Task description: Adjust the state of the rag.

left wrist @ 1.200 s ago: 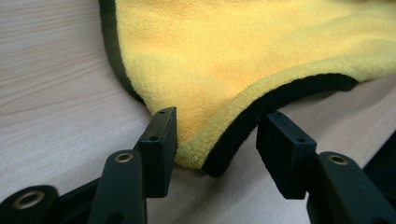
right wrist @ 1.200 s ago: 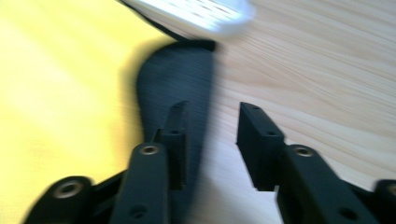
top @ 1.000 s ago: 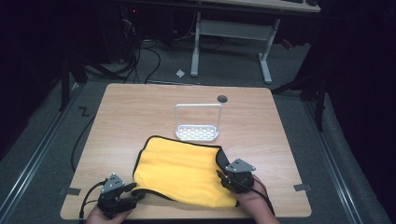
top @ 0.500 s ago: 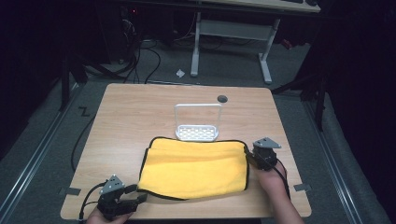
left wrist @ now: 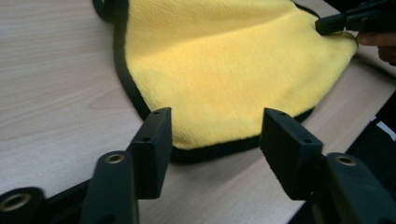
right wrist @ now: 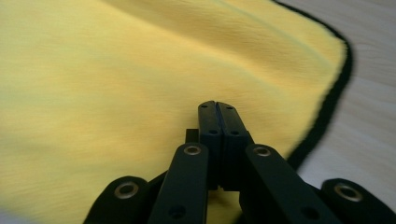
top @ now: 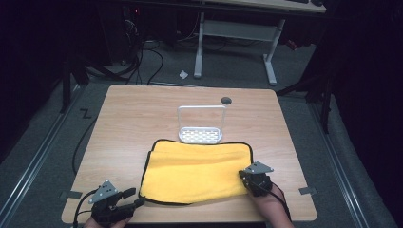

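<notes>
My right gripper [top: 248,176] has come down the frame's right side, jaws just closed together over the yellow towel [top: 197,172], nothing visibly pinched; left gripper [left wrist: 214,140] waits open at its near corner, so folding can resume.

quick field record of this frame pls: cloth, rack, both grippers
cloth: yellow cloth with black trim, folded, flat on table
rack: white rack just beyond cloth's far edge, upright
left gripper: left gripper jaws open, apart from the cloth, astride its near trimmed corner
right gripper: right gripper jaws together at cloth's right edge; grip on fabric not clear
</notes>
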Demonstrator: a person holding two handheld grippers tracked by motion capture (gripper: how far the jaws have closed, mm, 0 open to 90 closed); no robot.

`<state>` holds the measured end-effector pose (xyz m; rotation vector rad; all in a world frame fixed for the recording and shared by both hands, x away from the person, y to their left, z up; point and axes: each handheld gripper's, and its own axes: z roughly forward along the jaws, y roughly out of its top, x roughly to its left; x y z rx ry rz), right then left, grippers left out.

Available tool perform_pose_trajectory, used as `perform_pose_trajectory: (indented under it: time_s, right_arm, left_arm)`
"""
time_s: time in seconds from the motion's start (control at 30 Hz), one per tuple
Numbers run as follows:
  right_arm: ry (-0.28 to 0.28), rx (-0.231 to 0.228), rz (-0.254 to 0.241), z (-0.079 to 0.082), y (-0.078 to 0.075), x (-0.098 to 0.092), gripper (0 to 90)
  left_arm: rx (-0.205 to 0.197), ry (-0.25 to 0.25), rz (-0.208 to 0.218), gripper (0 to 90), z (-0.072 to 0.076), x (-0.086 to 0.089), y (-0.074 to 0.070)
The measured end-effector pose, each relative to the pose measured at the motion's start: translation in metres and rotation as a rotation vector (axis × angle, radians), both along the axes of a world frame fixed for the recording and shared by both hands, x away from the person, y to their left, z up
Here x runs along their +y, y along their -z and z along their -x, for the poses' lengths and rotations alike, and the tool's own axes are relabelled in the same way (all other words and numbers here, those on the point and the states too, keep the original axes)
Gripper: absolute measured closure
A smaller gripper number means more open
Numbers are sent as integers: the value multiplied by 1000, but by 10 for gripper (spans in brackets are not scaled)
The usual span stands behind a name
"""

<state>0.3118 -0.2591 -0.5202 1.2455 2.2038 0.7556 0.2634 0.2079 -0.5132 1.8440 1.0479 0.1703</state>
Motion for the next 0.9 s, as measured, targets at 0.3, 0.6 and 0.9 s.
perform_pose_trajectory:
  time_s: [0.3,0.6,0.9]
  right_arm:
    - [75,-53,-99,12,-14,-23,629]
    - [95,-34,-202,53,-13,-38,487]
    - [45,11,-151,46,-2,-21,770]
  left_arm:
    - [17,65,-129,589,-47,-47,13]
    - [17,150,-97,466,-32,-58,13]
    - [44,262,-109,377,-24,-77,19]
